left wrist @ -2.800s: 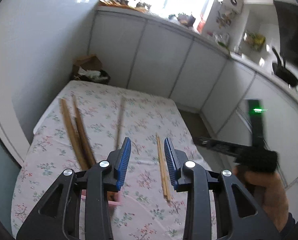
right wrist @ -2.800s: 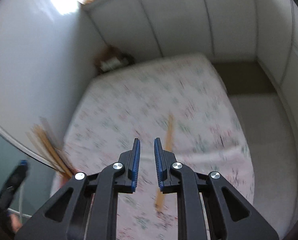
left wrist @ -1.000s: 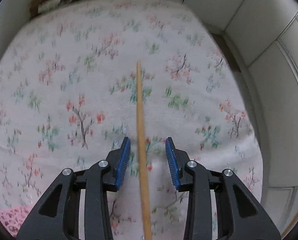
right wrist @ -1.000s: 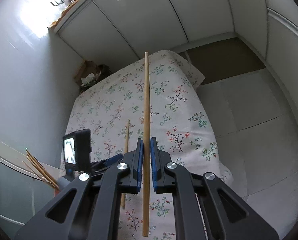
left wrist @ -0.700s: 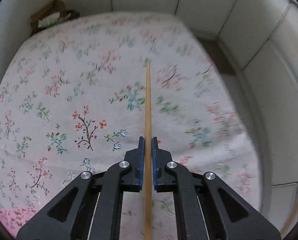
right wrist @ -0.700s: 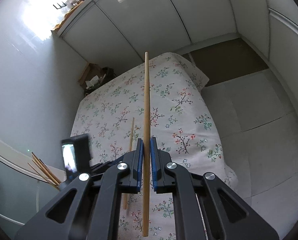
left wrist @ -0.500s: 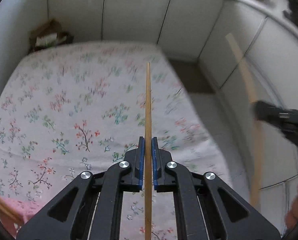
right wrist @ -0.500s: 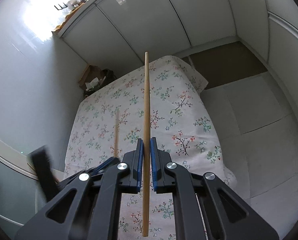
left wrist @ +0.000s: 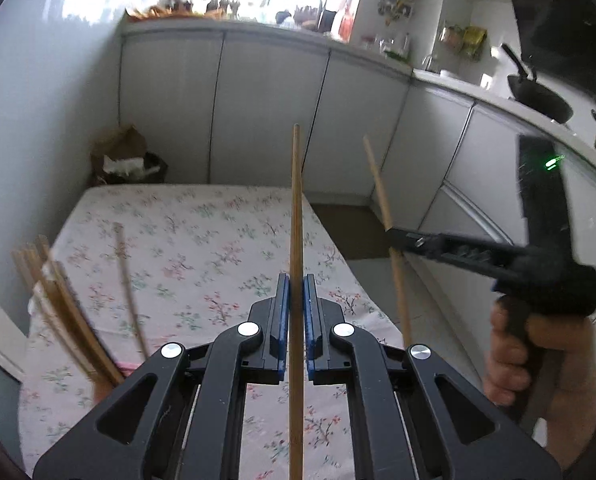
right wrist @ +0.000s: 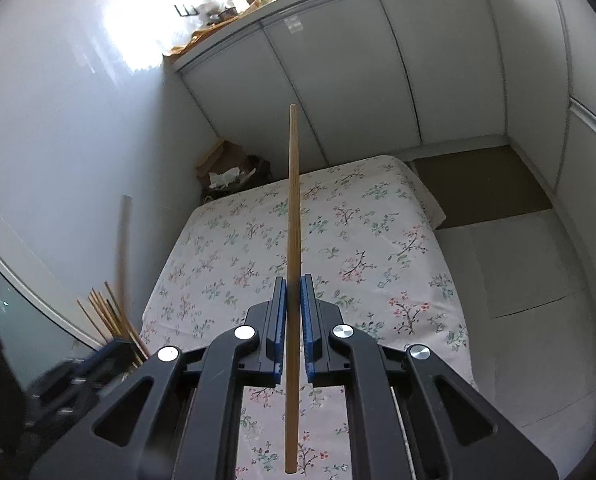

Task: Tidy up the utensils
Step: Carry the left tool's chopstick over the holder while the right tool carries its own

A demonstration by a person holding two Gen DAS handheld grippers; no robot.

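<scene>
My left gripper (left wrist: 296, 280) is shut on a wooden chopstick (left wrist: 296, 208) and holds it above the floral tablecloth (left wrist: 201, 240). My right gripper (right wrist: 293, 280) is shut on a second wooden chopstick (right wrist: 293, 200); it also shows at the right of the left wrist view (left wrist: 394, 236), held by a hand. A bunch of several chopsticks (left wrist: 65, 312) stands at the table's near left, blurred; it shows in the right wrist view (right wrist: 109, 316) too. The left gripper's chopstick appears blurred in the right wrist view (right wrist: 123, 240).
White cabinets (left wrist: 265, 108) stand beyond the table. A brown bag with rubbish (left wrist: 125, 156) sits in the far left corner. A wok (left wrist: 538, 96) is on the counter at right. A brown mat (right wrist: 478, 188) lies on the floor right of the table.
My left gripper has closed on a chopstick that lay on the cloth and lifted it, tilting up. My right gripper keeps holding its chopstick raised.
</scene>
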